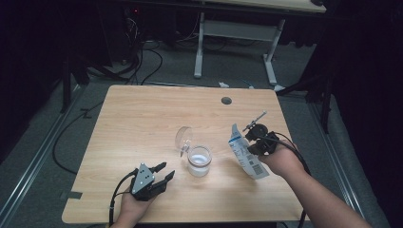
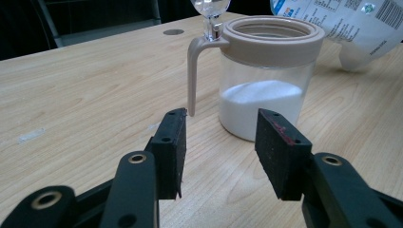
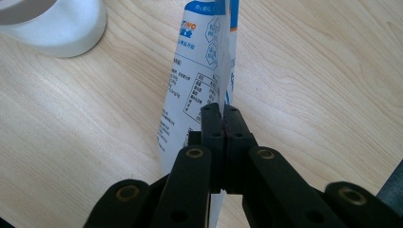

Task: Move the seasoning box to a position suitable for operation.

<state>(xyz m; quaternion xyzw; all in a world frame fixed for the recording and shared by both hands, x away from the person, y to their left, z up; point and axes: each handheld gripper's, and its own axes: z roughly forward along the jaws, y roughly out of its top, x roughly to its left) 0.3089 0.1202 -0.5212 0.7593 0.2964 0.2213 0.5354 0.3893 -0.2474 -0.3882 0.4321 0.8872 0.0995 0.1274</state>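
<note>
Left gripper (image 1: 163, 172): jaws apart, nothing between, resting low on light wooden table (image 1: 142, 123), aimed at clear plastic jar with beige collar (image 2: 266, 71), likely ready to steady it. Jar mid-table, part-filled with white powder, clear hinged lid (image 1: 183, 137) tipped open. Right gripper (image 3: 222, 124): jaws pinched on edge of white-and-blue printed pouch (image 1: 247, 153), held just right of jar, probably poised to pour. Pouch mouth and print too small to make out.
</note>
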